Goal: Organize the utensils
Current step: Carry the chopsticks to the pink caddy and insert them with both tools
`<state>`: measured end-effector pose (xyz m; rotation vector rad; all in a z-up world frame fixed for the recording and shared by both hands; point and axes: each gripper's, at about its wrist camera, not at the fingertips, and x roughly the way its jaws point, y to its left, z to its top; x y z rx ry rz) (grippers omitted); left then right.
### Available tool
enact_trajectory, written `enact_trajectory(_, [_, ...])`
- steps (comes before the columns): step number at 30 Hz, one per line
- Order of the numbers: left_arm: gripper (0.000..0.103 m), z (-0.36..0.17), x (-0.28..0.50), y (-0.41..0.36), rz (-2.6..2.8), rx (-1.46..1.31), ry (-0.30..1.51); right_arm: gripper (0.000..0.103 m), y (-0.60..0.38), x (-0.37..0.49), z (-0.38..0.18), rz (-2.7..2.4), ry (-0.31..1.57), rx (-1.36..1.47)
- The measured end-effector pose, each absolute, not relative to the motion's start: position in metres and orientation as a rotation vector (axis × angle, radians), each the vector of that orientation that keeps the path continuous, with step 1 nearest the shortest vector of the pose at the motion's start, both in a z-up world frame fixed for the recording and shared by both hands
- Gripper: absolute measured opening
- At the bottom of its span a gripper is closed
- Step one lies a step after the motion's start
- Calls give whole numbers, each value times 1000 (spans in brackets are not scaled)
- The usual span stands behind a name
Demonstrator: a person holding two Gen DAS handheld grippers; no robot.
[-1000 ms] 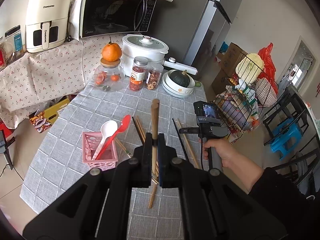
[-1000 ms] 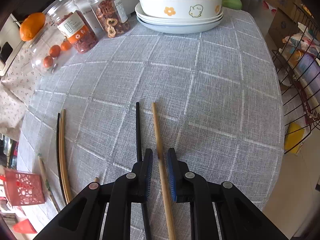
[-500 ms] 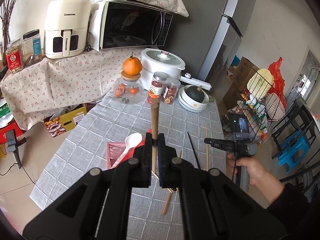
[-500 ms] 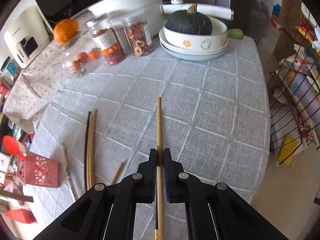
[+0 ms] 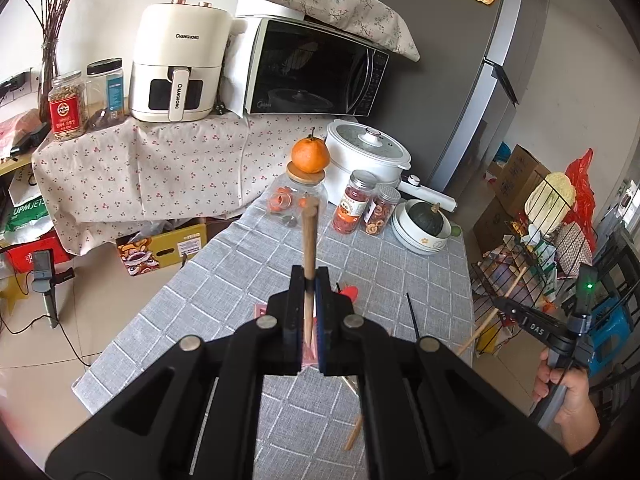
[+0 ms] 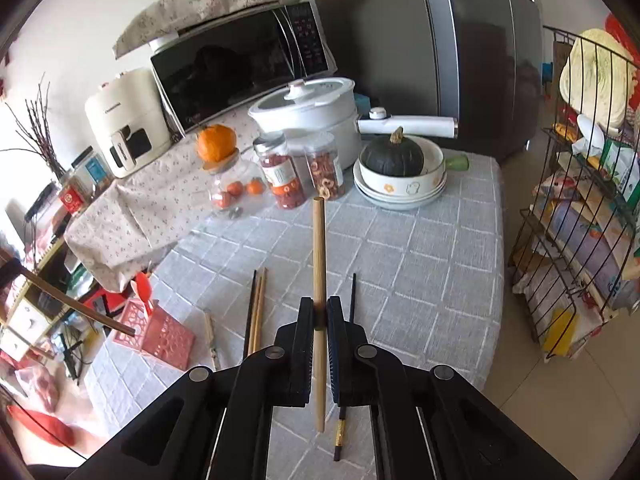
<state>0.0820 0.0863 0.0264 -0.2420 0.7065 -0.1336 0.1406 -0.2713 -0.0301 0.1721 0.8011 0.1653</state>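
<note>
Tablecloth (image 6: pixel 420 264) under tool-clamped chopstick (image 6: pixel 319 264)

Soft, even daylight fills both views, bright enough to show the weave of the grey cloth on the bench (image 6: pixel 420 280), with only faint shadows under the things lying on it. The microwave door (image 5: pixel 312 76) and the refrigerator (image 6: pixel 480 40) carry dull reflections rather than hard glare. Heavy fisheye bending curves straight edges toward the dark, vignetted corners. In the right wrist view the far left wall is washed out white, and the near left edge smears into red and pink blur.
</note>
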Motion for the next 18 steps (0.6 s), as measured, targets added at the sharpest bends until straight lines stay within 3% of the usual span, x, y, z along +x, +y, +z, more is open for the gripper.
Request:
enact_trajectory(8, [5,9,103,87,-75,-184,756,6,-265,126,5,224,704,202])
enact_trajectory(18, [5,-28,139,79,-75,-160,906,6,-235,125,7,288,706,199])
